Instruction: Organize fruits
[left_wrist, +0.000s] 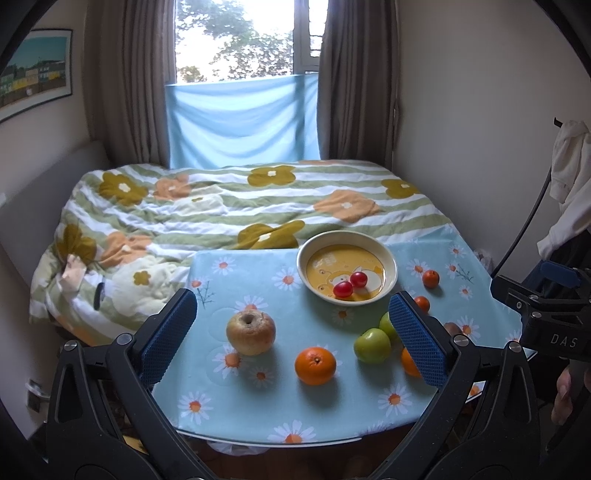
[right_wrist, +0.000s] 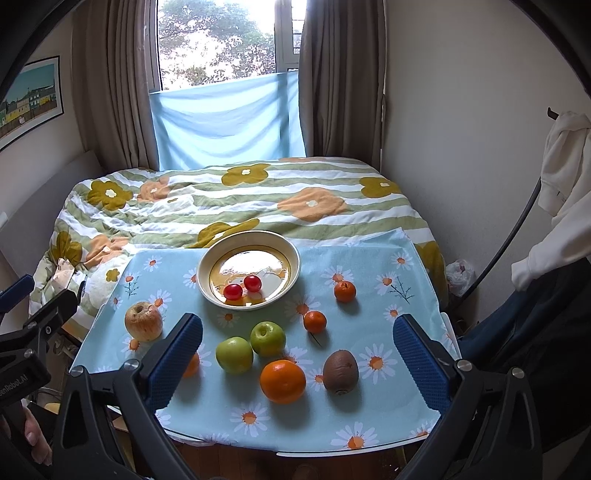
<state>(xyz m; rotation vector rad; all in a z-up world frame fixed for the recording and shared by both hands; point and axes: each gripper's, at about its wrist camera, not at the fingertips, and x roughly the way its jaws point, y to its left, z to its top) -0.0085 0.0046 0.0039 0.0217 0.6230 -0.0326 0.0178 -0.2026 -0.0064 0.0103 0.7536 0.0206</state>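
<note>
A cream bowl (left_wrist: 392, 266) (right_wrist: 291, 254) at the table's far side holds two cherry tomatoes (left_wrist: 350, 284) (right_wrist: 243, 287). On the daisy cloth lie a yellow-red apple (left_wrist: 251, 331) (right_wrist: 143, 320), two green apples (left_wrist: 371, 345) (right_wrist: 251, 346), a large orange (left_wrist: 315, 365) (right_wrist: 283, 381), a kiwi (right_wrist: 340, 371), and two small tangerines (left_wrist: 430, 278) (right_wrist: 345, 291) (right_wrist: 315, 320). Another orange (right_wrist: 192, 365) is half hidden behind the right gripper's left finger. My left gripper (left_wrist: 293, 336) is open and empty above the near edge. My right gripper (right_wrist: 299, 360) is open and empty too.
The table (right_wrist: 369, 413) stands against a bed with a flowered quilt (left_wrist: 221, 206). A window with brown curtains and a blue cloth is behind. A white garment (right_wrist: 565, 177) hangs on the right wall. Each gripper shows at the edge of the other's view.
</note>
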